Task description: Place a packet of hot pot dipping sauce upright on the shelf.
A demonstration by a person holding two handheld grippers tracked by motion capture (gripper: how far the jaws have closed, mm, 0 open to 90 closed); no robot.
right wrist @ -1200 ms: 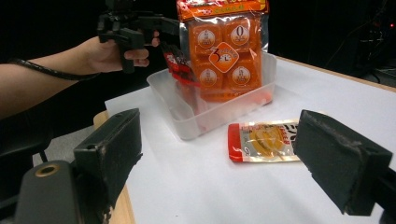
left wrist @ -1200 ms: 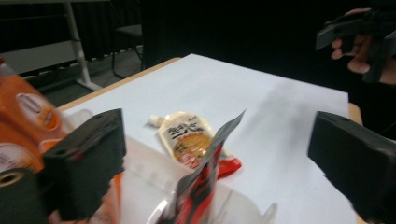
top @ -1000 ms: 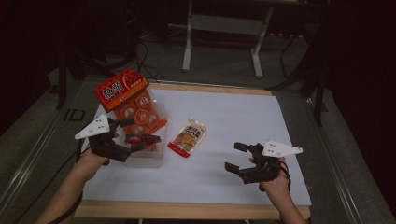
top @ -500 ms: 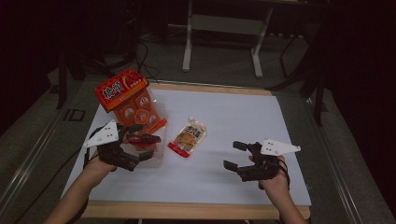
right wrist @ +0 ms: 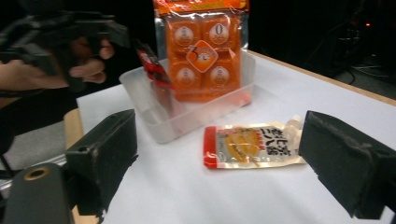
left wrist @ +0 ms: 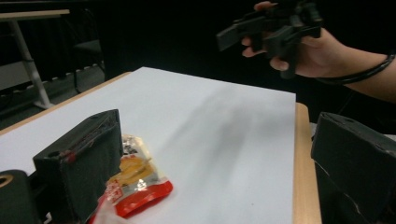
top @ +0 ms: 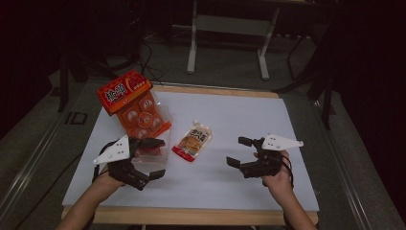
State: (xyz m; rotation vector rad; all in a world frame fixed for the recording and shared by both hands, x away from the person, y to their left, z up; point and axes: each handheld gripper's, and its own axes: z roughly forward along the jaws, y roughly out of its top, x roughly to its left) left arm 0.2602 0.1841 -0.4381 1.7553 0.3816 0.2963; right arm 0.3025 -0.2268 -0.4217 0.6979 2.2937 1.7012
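An orange multi-pack of cups (top: 136,103) leans upright in a clear plastic tray (top: 163,149) at the table's left. A small red packet (right wrist: 152,65) also stands in the tray. A yellow-and-red pouch (top: 193,140) lies flat on the white table just right of the tray. My left gripper (top: 160,157) hovers at the tray's near side, open and empty. My right gripper (top: 235,151) is open to the right of the pouch, which lies between its jaws in the right gripper view (right wrist: 250,145).
The white table top (top: 239,115) has a wooden edge (top: 191,215) along the near side. Dark floor, cables and a metal stand (top: 227,28) lie beyond the far edge.
My left gripper has drawn back from the tray toward the near edge, jaws still apart. The right gripper has barely moved.
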